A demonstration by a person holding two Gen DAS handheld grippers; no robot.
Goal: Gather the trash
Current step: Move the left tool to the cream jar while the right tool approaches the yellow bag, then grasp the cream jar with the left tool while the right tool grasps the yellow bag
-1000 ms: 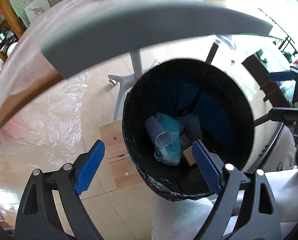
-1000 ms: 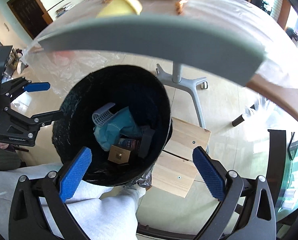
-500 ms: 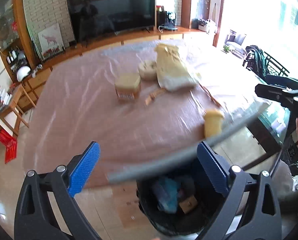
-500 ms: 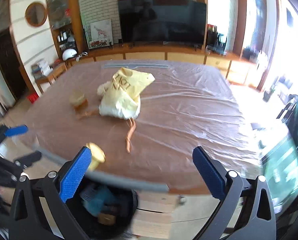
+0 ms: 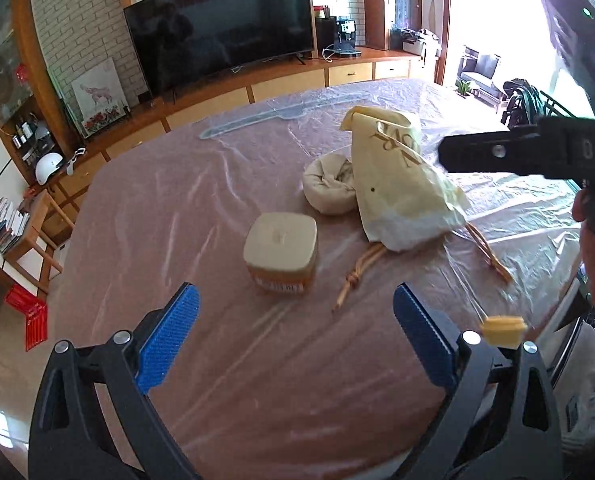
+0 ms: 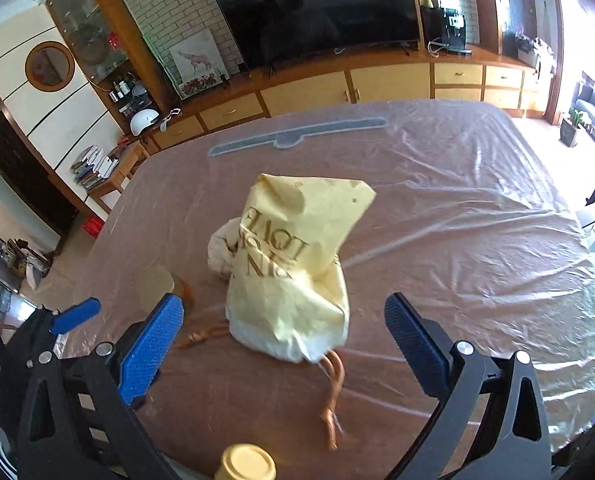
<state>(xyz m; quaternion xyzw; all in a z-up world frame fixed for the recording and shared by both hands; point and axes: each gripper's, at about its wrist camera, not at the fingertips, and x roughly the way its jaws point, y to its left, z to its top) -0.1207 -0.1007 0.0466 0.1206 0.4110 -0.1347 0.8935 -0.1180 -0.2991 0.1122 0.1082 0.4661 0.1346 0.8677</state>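
Standing lidded jar (image 5: 281, 254) | yellow paper bag (image 6: 293, 268) crumpled, contents hidden

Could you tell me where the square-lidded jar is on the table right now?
In the left wrist view the square-lidded jar stands upright near the table's middle, just left of the yellow paper bag and in front of the crumpled cloth.

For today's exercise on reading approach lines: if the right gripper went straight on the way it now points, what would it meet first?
Most likely the yellow paper bag, which sits centred between the open right gripper fingers; depth is uncertain.
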